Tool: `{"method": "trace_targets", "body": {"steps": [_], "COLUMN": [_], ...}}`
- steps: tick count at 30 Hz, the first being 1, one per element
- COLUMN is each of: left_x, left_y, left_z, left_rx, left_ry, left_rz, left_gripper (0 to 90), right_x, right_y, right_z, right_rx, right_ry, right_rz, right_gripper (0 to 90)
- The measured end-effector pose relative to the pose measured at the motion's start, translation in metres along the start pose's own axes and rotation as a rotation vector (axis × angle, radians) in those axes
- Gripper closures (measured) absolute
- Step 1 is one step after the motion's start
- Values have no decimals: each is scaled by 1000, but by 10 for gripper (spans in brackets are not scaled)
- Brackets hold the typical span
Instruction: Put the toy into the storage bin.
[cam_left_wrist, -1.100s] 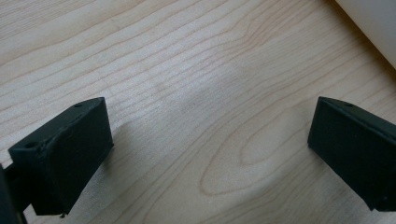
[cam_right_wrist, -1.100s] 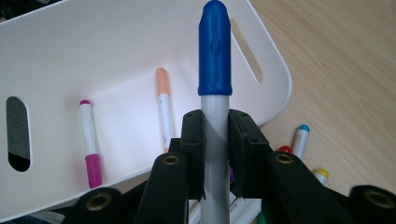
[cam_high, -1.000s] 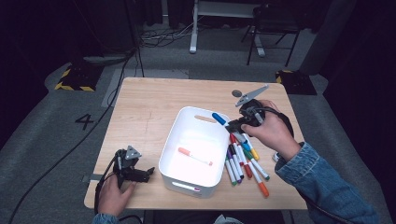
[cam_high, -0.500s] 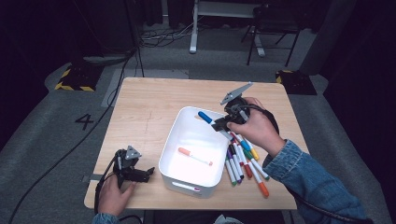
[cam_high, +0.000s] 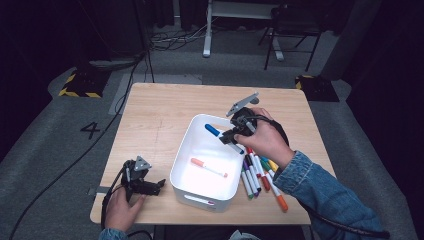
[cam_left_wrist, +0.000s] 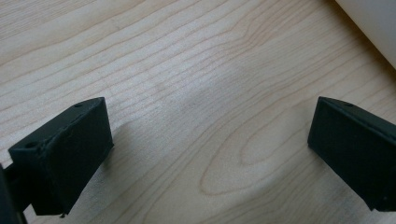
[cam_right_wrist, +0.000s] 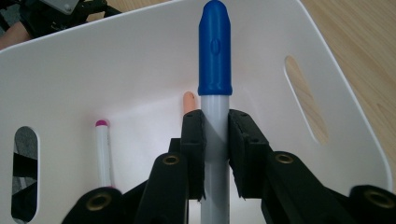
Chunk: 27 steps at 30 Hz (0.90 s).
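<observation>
A white bin (cam_high: 197, 194) stands on the wooden table (cam_high: 160, 115). My right gripper (cam_high: 231, 137) hovers over the bin's right side, shut on a blue-capped marker (cam_high: 214, 131) that points left. In the right gripper view the pads clamp the marker's (cam_right_wrist: 214, 51) white barrel, with the gripper (cam_right_wrist: 215, 135) aimed into the bin (cam_right_wrist: 327, 60). An orange-capped marker (cam_high: 208, 167) lies on the bin's floor. Several markers (cam_high: 257, 172) lie on the table to the right of the bin. My left gripper (cam_high: 157, 185) rests at the front left, open over bare wood (cam_left_wrist: 210, 140).
The bin's corner (cam_left_wrist: 373, 23) shows at the upper right of the left gripper view. A white barrel with a pink end (cam_right_wrist: 102, 149) lies inside the bin. Dark floor surrounds the table, with a chair (cam_high: 290, 30) and cables beyond its far edge.
My right gripper has carried the blue-capped marker leftward from above the marker pile to over the bin. The left gripper has stayed put.
</observation>
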<state>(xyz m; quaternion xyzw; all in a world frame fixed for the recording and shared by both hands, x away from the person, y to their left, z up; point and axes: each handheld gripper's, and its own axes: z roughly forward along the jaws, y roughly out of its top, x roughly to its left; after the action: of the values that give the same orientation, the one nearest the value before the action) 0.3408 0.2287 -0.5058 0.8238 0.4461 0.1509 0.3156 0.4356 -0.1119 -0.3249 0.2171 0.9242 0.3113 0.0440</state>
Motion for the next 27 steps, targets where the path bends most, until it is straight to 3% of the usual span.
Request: {"method": "trace_targets", "body": {"steps": [2, 4, 6, 9, 27], "left_x": [0, 0, 0, 0, 0], "left_y": [0, 0, 0, 0, 0], "left_z": [0, 0, 0, 0, 0], "left_rx": [-1, -2, -1, -1, -1], "left_ry": [1, 2, 3, 1, 1], "left_rz": [0, 0, 1, 0, 0], "left_gripper": [0, 0, 0, 0, 0], "right_x": [2, 1, 4, 3, 12], "right_y": [-1, -2, -3, -5, -14], "right_z": [2, 6, 8, 14, 41], "right_rx": [16, 11, 40, 28, 114], "right_ry": [8, 8, 9, 8, 28], "right_rz": [20, -12, 15, -27, -45], "right_gripper": [772, 771, 772, 771, 770]}}
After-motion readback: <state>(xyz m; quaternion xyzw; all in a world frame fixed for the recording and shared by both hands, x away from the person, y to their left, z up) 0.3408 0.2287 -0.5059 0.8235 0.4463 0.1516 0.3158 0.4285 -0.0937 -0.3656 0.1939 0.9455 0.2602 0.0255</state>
